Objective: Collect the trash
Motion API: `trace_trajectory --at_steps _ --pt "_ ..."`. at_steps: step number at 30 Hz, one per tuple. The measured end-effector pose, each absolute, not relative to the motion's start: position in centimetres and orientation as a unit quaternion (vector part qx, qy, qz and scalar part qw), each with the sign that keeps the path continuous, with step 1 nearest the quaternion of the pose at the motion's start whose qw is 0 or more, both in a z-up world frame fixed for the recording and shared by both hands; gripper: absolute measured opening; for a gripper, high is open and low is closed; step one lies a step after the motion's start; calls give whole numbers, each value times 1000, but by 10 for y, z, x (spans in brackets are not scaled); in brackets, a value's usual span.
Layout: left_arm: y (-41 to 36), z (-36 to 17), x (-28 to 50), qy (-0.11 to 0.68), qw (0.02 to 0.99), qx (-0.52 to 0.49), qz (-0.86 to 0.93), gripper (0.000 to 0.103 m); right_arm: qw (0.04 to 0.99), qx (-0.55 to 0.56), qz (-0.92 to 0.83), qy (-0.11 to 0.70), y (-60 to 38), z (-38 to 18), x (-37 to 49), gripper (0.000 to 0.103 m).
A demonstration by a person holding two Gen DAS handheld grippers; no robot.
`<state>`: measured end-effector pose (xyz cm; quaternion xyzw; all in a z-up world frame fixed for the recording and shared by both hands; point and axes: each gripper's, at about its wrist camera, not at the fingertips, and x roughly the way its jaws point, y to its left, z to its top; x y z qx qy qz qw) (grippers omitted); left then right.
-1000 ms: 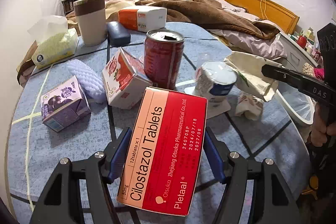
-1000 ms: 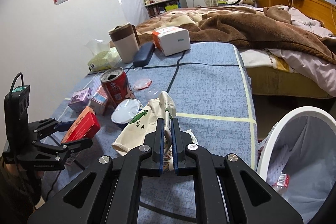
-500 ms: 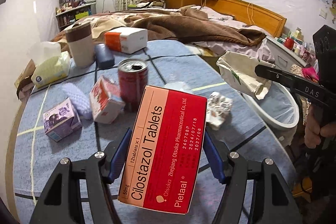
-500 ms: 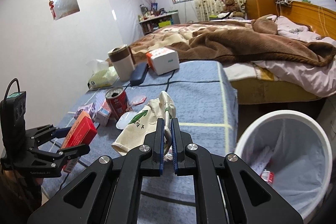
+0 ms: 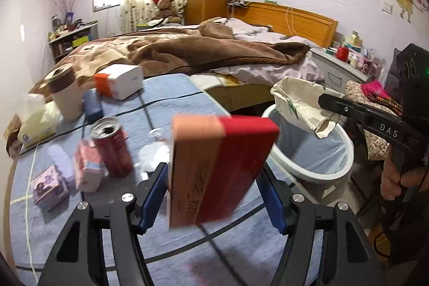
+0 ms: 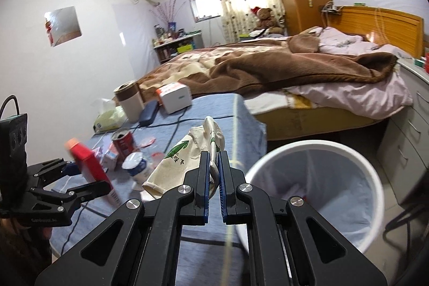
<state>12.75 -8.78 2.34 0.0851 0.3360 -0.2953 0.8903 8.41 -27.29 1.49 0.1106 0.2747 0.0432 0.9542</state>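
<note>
- Two pieces of trash are being carried toward the white bin: a red and orange tablet box and a crumpled cream paper bag.
- The left gripper is gripping the tablet box, its jaws having just been closing a little with the box between them. The box is sitting tilted and blurred, raised above the table's edge just beside the bin.
- The right gripper is pinching the paper bag with its jaws almost together, and the bag is hanging up near the bin's rim.
- A person's hand is clutching the right gripper's handle beside the bin.
- The blue-covered table is standing next to the bin, and an opened red can, small cartons and a yoghurt-type tub are waiting on it, farther from the bin than the held box.
- Beyond the bin, a brown blanket is lying rumpled across the bed.
</note>
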Motion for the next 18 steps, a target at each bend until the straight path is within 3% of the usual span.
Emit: trace_trajectory --at_steps 7,18 --pt "-125 27 126 330 881 98 -324 56 956 124 14 265 -298 15 73 6" --pt "-116 4 111 365 872 91 -313 58 952 137 19 272 -304 2 66 6"
